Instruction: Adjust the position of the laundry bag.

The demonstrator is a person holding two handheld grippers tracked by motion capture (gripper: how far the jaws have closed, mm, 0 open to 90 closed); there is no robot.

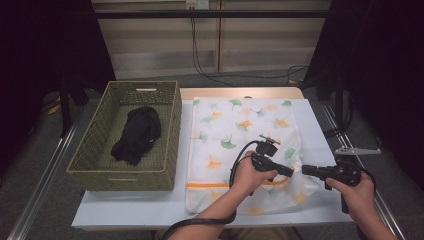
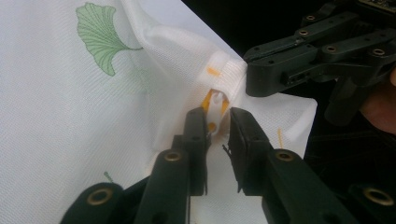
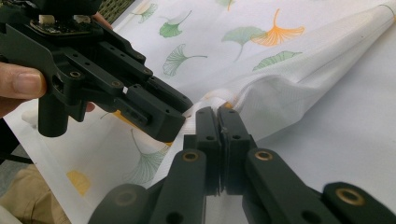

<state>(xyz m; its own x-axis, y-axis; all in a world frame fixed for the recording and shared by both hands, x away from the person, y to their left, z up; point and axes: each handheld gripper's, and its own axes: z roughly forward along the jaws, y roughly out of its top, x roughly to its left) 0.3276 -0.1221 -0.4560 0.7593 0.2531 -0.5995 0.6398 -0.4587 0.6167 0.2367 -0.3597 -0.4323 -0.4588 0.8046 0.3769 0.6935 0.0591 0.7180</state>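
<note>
A white pillowcase (image 1: 240, 125) printed with green and orange ginkgo leaves lies flat on the table. Both grippers meet at its near right edge. My right gripper (image 1: 303, 170) (image 3: 218, 112) is shut on a bunched fold of that edge (image 2: 233, 70). My left gripper (image 1: 292, 172) (image 2: 217, 116) points at the same spot. Its jaws stand a narrow gap apart, with a small white zipper pull (image 2: 216, 103) between their tips. In the right gripper view the left gripper (image 3: 182, 121) sits just left of my pinch on the cloth (image 3: 210, 42).
A woven green basket (image 1: 172, 125) stands at the table's left with a black garment (image 1: 137, 132) inside. A strip of bare table (image 1: 320, 130) runs right of the pillowcase. Cables trail from both grippers toward the person.
</note>
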